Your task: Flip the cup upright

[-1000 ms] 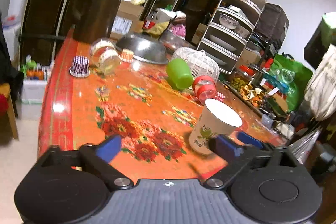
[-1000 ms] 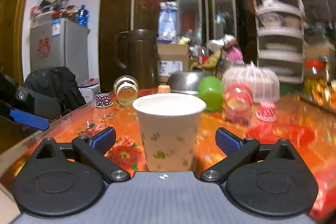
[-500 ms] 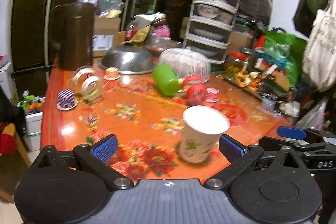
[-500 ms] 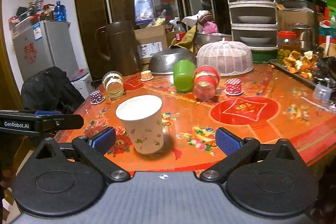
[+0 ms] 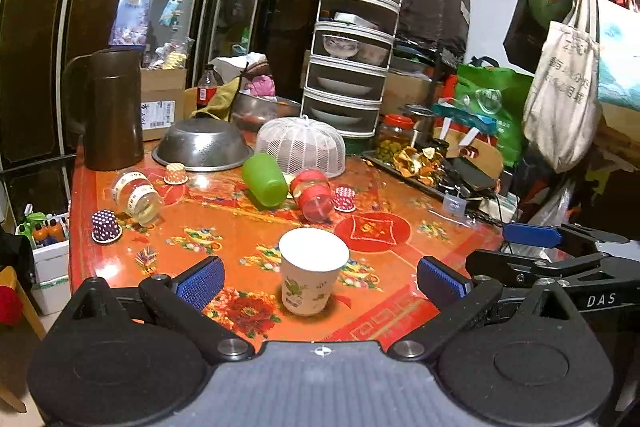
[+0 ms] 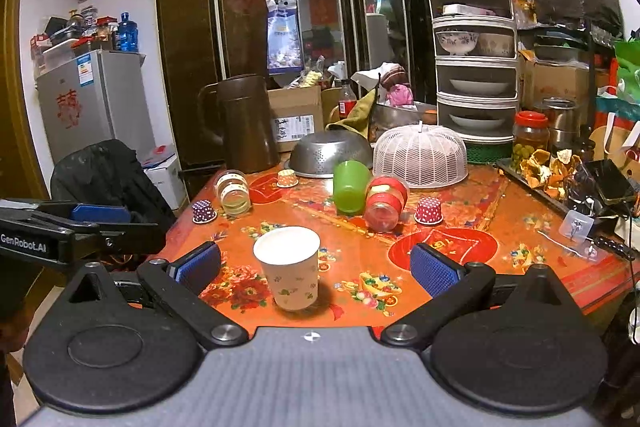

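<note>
Paper cup [image 5: 313,270], upright at lower centre on the red table [image 5: 224,211], looks light and easily crushed, best pinched gently mid-wall, while left gripper [image 5: 320,283] and right gripper [image 6: 316,267] gape wide, holding nothing

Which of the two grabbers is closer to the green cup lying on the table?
Hard to tell. Both the left gripper and right gripper hang open near the table's front edge, far from the green cup.

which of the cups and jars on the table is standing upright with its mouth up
Only the white floral paper cup, nearest both grippers. The green plastic cup and the red-banded jar lie on their sides.
</note>
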Demonstrator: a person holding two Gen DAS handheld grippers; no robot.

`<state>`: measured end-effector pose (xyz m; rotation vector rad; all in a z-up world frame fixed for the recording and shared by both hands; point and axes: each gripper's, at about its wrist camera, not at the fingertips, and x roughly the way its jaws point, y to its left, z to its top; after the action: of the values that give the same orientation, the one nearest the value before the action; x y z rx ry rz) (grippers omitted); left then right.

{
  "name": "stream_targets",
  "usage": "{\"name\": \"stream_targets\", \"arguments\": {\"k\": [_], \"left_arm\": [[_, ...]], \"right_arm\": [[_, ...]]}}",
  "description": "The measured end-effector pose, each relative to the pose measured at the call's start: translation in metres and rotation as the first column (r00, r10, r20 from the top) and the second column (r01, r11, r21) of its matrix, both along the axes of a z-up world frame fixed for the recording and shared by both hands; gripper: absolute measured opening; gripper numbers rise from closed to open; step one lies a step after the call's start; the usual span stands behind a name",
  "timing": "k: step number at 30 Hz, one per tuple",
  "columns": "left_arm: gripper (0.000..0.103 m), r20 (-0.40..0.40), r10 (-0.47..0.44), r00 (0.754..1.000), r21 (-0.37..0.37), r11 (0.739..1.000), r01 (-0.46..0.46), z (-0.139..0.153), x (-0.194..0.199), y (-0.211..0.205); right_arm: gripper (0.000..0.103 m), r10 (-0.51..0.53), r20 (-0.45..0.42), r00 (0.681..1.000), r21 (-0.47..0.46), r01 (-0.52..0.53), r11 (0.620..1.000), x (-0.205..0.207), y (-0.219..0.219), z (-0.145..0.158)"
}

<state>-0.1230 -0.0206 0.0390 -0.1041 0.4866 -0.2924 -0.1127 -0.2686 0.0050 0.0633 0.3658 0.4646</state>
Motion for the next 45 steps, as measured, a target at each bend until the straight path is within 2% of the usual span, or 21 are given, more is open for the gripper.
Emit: {"name": "stream_targets", "arguments": {"k": [4,12,45], "left_arm": [[0.103,-0.007,0.009,1.0,0.009,1.0,-0.009,-0.003,0.006,0.005],[0.103,-0.033,0.035,0.999,-0.001,0.999,-0.035,-0.015,0.014,0.013],[0.103,-0.057,0.049,0.997,0.004,0.999,-0.049,-0.021,0.015,0.01]], "right_arm": [[0.102,0.007,0.002,1.0,0.043,-0.007,0.999,0.003,-0.005,-0.008],[0.102,0.014,-0.049,0.999,0.021,-0.013,1.0,0.013,-0.001,-0.021],[0.102,0.035,-0.035,0.999,0.009,-0.034,0.999,0.009,0.003,-0.019]]}}
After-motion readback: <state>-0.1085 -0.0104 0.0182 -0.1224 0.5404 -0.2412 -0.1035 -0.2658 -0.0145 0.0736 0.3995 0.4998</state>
